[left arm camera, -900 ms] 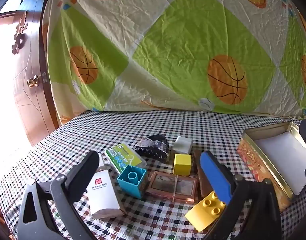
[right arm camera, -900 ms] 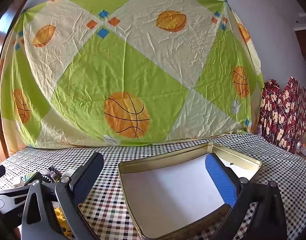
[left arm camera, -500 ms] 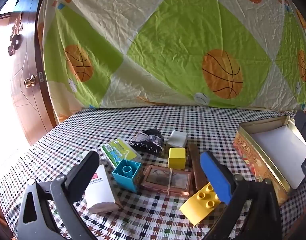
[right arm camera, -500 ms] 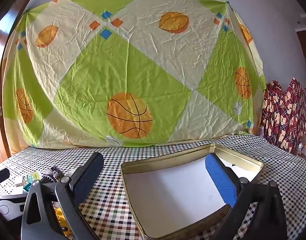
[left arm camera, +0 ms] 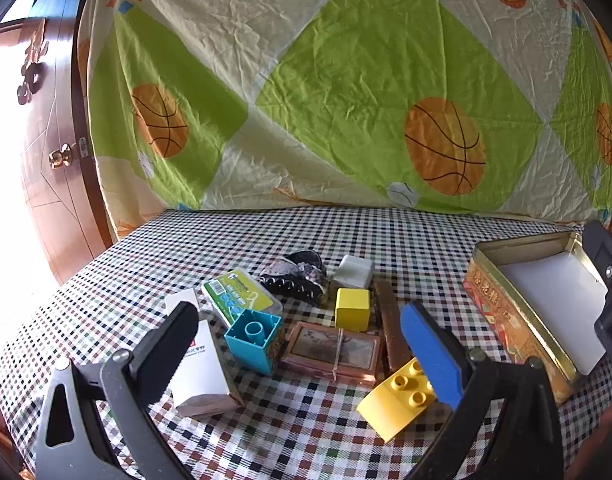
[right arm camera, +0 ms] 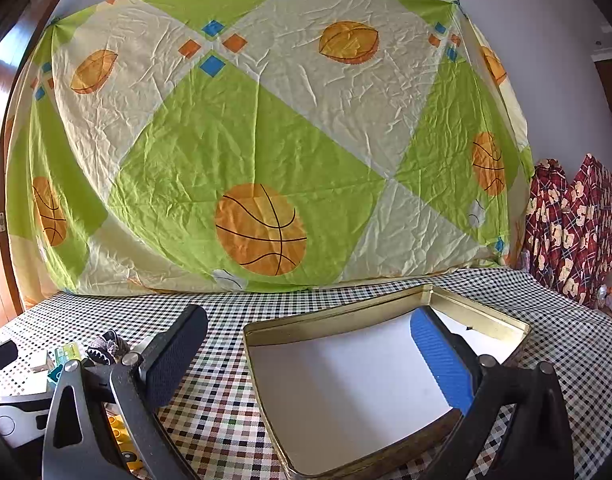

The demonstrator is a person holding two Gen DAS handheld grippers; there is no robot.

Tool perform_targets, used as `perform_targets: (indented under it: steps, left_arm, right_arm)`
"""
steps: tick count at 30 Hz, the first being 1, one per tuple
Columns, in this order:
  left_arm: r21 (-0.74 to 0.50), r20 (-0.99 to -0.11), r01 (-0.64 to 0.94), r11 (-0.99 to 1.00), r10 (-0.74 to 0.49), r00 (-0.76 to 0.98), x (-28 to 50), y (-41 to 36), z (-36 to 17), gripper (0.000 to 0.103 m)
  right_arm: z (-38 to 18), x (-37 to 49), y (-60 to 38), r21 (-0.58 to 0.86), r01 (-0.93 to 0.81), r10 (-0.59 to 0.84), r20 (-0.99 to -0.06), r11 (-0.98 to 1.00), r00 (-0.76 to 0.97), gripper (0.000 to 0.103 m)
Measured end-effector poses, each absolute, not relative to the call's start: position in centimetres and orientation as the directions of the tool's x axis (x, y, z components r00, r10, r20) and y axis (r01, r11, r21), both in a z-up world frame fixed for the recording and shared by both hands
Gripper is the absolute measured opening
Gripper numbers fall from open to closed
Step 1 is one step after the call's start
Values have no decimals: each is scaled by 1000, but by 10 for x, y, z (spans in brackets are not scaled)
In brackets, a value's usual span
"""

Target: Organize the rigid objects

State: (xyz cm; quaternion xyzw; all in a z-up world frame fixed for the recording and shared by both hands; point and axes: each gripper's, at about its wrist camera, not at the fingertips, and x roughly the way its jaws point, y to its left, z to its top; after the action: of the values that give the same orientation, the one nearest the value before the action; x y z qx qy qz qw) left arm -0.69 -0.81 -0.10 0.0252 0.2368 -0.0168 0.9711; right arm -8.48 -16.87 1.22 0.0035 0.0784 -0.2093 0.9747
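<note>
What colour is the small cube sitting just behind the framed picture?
Yellow. The cube shows best in the left wrist view, beside a brown bar.

Print on white box [left arm camera: 198, 364] and tin [left arm camera: 501, 312] — too blurred to read.

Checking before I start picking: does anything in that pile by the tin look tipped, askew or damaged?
Mostly just jumbled. The teal block lies tipped on its side, its hollow underside showing. The yellow studded brick sits skewed beside the framed picture. The tin is empty. No damage or spills visible. Both grippers are open, holding nothing.
</note>
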Motion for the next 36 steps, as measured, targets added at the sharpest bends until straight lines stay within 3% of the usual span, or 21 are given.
perform_targets:
  steps: [36]
  left_arm:
    - [32, -481, 38, 999, -18, 876, -9, -3, -6, 103]
  right_arm:
    - [10, -84, -164, -38, 375, -376, -160, 926, 912, 102]
